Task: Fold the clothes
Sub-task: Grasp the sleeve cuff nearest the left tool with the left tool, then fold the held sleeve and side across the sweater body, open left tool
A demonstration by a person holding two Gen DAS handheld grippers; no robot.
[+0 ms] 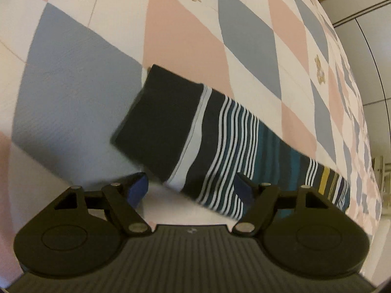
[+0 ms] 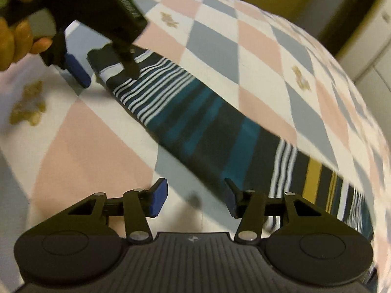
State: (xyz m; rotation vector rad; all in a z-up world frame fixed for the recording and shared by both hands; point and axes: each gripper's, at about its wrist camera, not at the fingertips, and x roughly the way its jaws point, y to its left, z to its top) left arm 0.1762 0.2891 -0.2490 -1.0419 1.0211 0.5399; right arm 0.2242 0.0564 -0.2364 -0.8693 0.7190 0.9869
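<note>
Spread across both views: one diamond-patchwork quilt [image 2: 102, 141] in pink, grey and white. Laid on it, one folded striped garment [image 2: 195, 112], long axis running from upper left to lower right of the right wrist view. Poised over the dark end at upper left, left gripper [image 2: 107, 70], nearer that end, fingers parted, gripping nothing. Low in frame near the yellow-striped end, right gripper [image 2: 195, 200], likewise parted and empty.

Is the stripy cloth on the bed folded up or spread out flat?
Folded. The striped garment lies as a long narrow band with straight edges on the checked bedspread, not spread out.
</note>
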